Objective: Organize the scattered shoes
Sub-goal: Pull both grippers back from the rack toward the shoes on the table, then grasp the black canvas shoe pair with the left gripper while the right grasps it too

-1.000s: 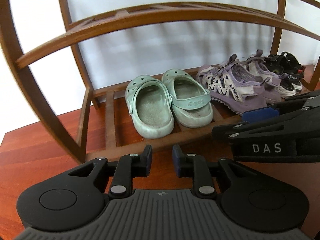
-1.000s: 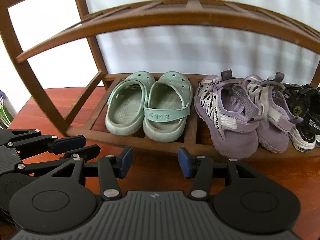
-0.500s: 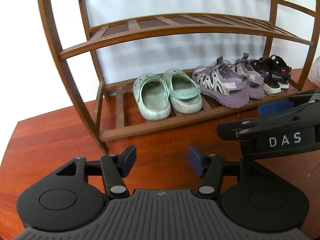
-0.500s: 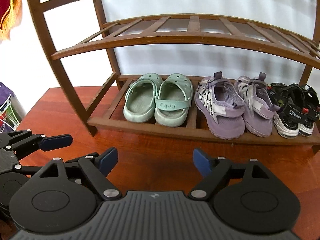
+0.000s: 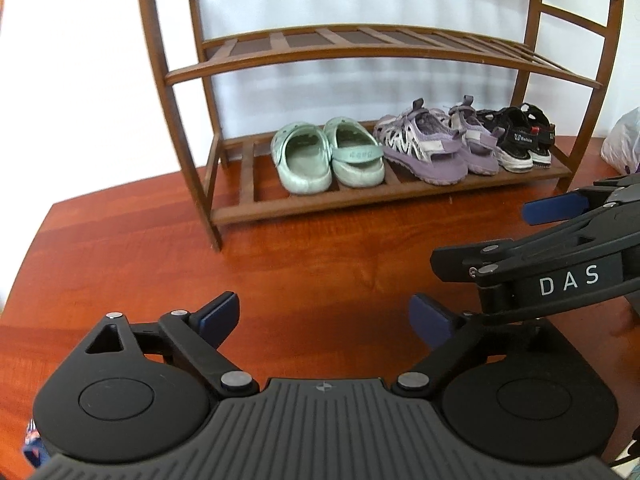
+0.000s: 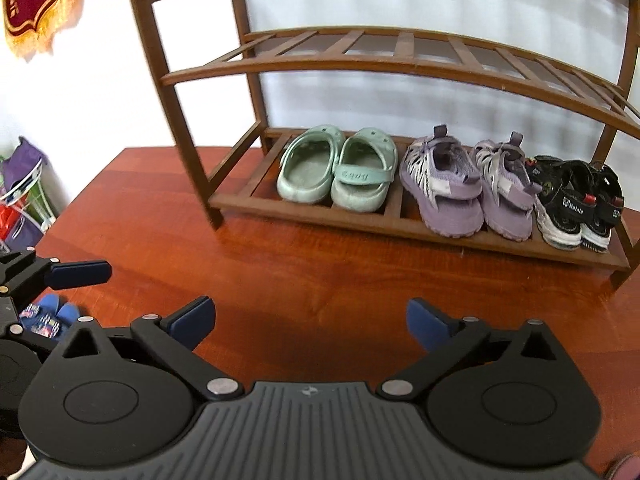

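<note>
Three pairs sit in a row on the bottom shelf of the wooden shoe rack (image 6: 400,222): mint green clogs (image 6: 334,168) at the left, purple sandals (image 6: 466,186) in the middle, black sandals (image 6: 576,200) at the right. The left gripper (image 5: 324,314) and right gripper (image 6: 308,316) hover over the red-brown wooden tabletop (image 6: 320,264), jaws spread wide, both empty. A blue shoe (image 6: 50,314) lies at the near left.

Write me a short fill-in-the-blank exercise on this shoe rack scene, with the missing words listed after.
1. The green clogs sit on the ____ shelf of the wooden rack.
2. The pair between the clogs and the black sandals is ____ in colour.
3. The left gripper and right gripper are both ____ and hold nothing.

Missing words: bottom; purple; open
</note>
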A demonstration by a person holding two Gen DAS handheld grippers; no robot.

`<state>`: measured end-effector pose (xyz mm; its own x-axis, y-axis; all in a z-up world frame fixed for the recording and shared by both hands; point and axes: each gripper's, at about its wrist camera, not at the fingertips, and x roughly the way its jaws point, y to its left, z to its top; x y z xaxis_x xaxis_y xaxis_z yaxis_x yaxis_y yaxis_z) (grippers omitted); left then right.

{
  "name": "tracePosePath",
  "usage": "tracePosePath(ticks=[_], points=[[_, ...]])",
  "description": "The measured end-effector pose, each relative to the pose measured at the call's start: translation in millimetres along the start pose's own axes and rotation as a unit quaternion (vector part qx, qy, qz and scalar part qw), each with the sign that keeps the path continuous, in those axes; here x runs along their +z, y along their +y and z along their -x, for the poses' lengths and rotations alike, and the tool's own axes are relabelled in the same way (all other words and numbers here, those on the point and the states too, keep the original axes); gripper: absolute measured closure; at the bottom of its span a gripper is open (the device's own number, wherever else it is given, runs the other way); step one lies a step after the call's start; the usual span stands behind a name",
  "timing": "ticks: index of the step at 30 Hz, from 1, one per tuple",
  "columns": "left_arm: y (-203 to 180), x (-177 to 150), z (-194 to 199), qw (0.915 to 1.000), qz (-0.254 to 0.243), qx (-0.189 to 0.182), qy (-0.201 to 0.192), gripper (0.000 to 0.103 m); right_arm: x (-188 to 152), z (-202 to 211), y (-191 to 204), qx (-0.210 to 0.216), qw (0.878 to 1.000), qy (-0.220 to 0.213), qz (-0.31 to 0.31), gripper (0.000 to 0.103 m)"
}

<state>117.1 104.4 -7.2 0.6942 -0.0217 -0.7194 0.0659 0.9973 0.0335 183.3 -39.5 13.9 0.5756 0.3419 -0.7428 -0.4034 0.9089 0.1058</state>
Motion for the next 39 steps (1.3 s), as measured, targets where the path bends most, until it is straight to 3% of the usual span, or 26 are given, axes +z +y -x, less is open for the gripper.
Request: tracePosePath(ticks=[8, 19, 39], points=[[9, -34, 23, 0.9992, 0.030, -0.012, 0.023, 0.008, -27, 20, 17, 0.015, 1.000, 0.001, 0.008, 0.001], [39, -72, 55, 0.9974, 0.061, 0.012, 0.035, 0.008, -55, 31, 46, 0.034, 0.999, 0.017, 0.013, 0.001], [125, -116, 79, 0.9961, 0.043, 0.036, 0.068, 0.008, -76, 30, 93, 0.030, 0.999, 0.021, -0.002, 0.001]])
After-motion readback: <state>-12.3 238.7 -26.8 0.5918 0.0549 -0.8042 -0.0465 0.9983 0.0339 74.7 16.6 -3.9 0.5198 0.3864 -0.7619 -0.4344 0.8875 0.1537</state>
